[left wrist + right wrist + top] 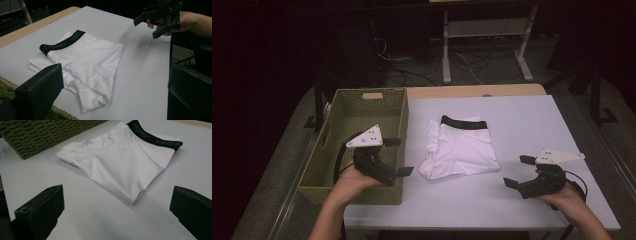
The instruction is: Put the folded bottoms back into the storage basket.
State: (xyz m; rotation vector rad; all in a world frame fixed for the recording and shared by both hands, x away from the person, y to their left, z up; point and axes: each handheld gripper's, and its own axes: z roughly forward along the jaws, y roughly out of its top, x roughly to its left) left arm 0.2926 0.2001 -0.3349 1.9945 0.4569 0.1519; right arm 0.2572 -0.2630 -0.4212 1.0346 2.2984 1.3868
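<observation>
Folded underwear lies mid-table, right of the basket (just beside).

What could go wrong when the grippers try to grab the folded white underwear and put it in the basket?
The underwear is only loosely folded, so lifting it by one edge may make it fall open. Its loose lower corner might snag on the basket rim. The left gripper and right gripper are both open and apart from it, so a shallow pinch may catch just the top layer.

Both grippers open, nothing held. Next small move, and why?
Probably bring the left gripper right, to the near edge of the folded white underwear, jaws kept wide. It sits closest, over the woven basket beside the cloth. The right gripper hovers farther off over the white table. The garment lies flat and untouched.
</observation>
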